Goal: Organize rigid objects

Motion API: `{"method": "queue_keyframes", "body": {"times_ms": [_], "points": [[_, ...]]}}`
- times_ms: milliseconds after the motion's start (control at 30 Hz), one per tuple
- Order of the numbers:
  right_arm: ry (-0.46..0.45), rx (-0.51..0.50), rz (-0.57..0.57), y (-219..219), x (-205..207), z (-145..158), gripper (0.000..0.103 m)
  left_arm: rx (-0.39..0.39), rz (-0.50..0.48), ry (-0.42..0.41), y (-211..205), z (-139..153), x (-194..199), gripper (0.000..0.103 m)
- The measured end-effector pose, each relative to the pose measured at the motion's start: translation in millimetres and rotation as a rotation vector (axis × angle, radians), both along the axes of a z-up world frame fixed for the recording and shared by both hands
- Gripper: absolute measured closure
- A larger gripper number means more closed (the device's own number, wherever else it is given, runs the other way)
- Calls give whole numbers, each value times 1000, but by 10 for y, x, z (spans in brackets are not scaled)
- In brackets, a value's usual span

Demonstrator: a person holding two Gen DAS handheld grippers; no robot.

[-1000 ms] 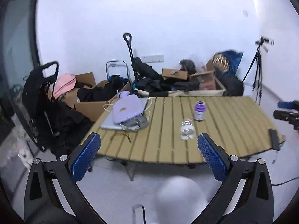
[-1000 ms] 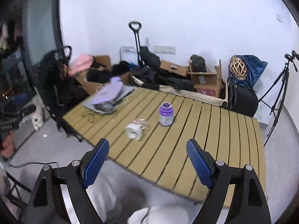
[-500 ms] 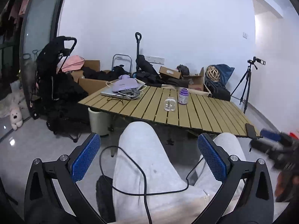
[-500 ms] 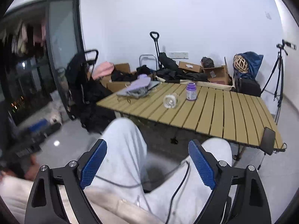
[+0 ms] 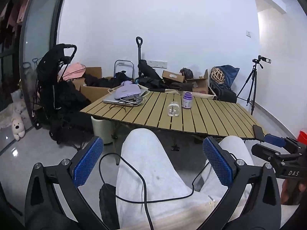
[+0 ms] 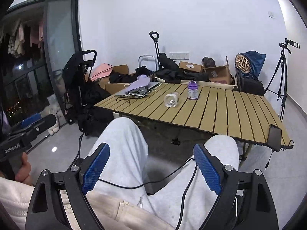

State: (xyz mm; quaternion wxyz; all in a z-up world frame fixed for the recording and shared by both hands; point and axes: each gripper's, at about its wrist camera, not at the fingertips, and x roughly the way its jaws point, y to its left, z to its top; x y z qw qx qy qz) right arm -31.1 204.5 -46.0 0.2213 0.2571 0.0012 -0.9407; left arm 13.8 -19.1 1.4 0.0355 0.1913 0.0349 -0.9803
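Observation:
A purple bottle [image 5: 186, 100] stands upright on the slatted wooden table [image 5: 211, 115]. A clear plastic bottle [image 5: 173, 109] lies on its side just left of it. Both also show in the right wrist view: the purple bottle [image 6: 192, 90], the clear bottle [image 6: 171, 99]. My left gripper [image 5: 153, 164] is open and empty, held low over the person's lap, well short of the table. My right gripper [image 6: 151, 169] is open and empty, also over the lap. The right gripper also shows at the right edge of the left wrist view [image 5: 276, 145].
A laptop with a purple pouch and cables [image 5: 125, 96] lies at the table's far left. A black phone [image 6: 274, 135] lies on the table's near right corner. A stroller [image 5: 57, 88], boxes, bags and a tripod [image 5: 253, 84] stand around the table.
Both grippers have pulled far back from the table and dropped over the person's lap. The bottles have not moved. Both grippers stay open.

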Motion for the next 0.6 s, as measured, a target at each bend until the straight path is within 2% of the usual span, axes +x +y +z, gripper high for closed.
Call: {"method": "queue_keyframes", "body": {"times_ms": [600], "points": [[31,10,14,30,51,50,10,-14,-14,20,47,16,48,0]]}}
